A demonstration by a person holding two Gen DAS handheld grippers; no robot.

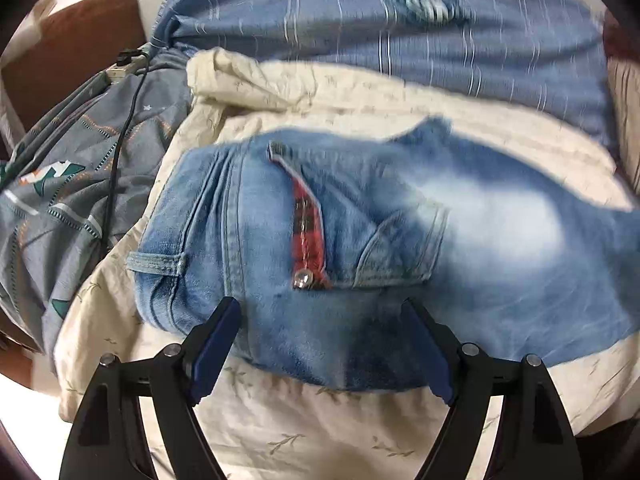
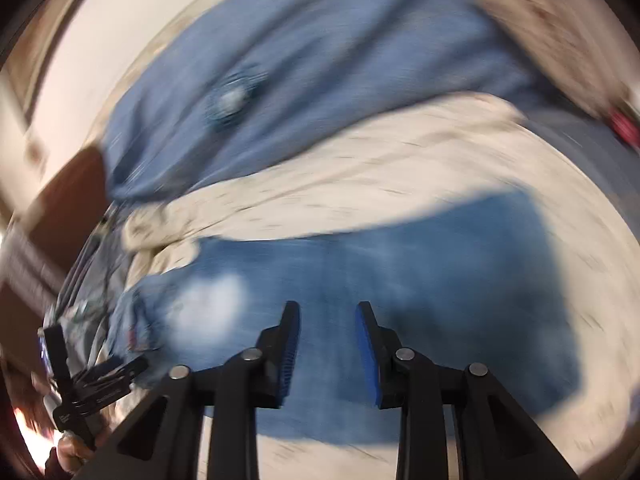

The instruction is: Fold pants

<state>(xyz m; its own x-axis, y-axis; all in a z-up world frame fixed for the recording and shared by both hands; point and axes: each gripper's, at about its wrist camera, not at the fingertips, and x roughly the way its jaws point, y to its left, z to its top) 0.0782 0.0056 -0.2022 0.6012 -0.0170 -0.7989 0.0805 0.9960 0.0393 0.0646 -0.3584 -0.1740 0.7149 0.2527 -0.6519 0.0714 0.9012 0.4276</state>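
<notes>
A: Where are the jeans [image 1: 360,248]?
B: Folded on the cream bedspread [image 1: 280,432]. Left tool [image 1: 322,344] spread wide, right tool [image 2: 327,350] parted, both empty above them.
A: Next?
B: Probably another fold; grab an edge.

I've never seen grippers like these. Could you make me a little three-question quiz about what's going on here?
1. True or false: the left gripper has its jaws clamped on the jeans.
2. What do the jeans lie on? A) a cream leaf-print sheet B) a wooden floor C) a green towel
3. Fill in: the lining showing at the jeans' pocket edge is red and black ____.

Key: 1 false, the jaws stand wide apart above the denim. 2 A, the cream sheet. 3 plaid.
</notes>
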